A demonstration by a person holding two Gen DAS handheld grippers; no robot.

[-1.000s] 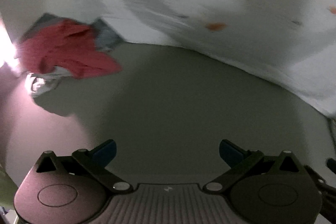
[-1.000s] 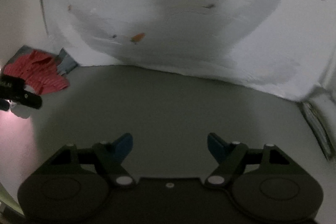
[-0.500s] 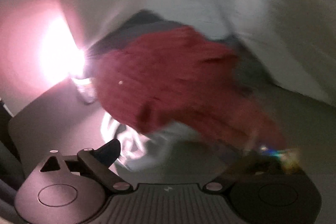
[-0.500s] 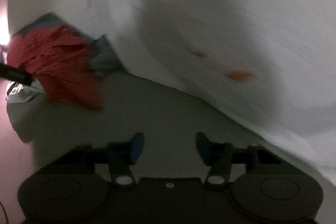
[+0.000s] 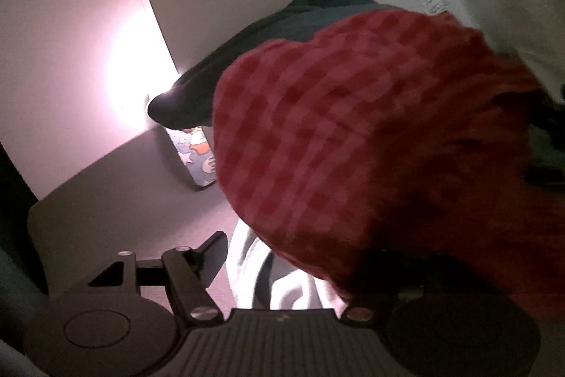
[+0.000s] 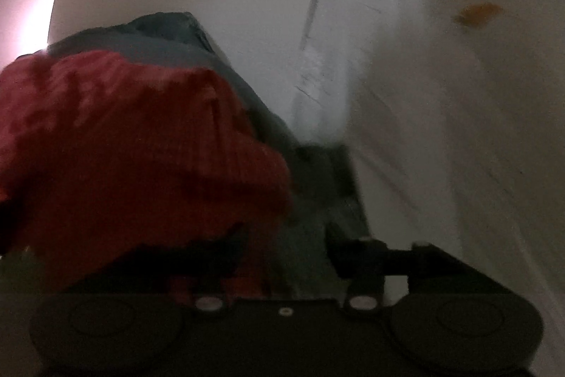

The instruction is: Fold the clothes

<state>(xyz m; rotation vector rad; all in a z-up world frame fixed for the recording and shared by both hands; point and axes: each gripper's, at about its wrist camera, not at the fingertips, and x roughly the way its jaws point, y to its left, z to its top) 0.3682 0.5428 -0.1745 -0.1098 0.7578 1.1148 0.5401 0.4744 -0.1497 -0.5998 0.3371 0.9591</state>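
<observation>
A heap of clothes lies on the grey table (image 5: 116, 200). On top is a red checked garment (image 5: 353, 129), with a dark green garment (image 5: 282, 23) behind it and a white cloth (image 5: 254, 274) underneath. My left gripper (image 5: 286, 257) is pushed into the heap's near edge. Its left finger (image 5: 212, 253) stands well off centre and the red cloth hides the right one. In the blurred right wrist view, the red garment (image 6: 123, 147) and the grey-green garment (image 6: 303, 200) lie between the dark, narrowed fingers of my right gripper (image 6: 286, 253).
A star-patterned cloth (image 5: 197, 158) peeks out under the heap at its left. A bright lamp glare (image 5: 130, 73) lights the wall on the left. A white sheet with orange marks (image 6: 476, 13) hangs along the right, close behind the heap.
Both grippers have swung left from the bare table and closed in on the heap, which now fills both views. The right gripper's jaws have narrowed, and the left finger has drawn inward.
</observation>
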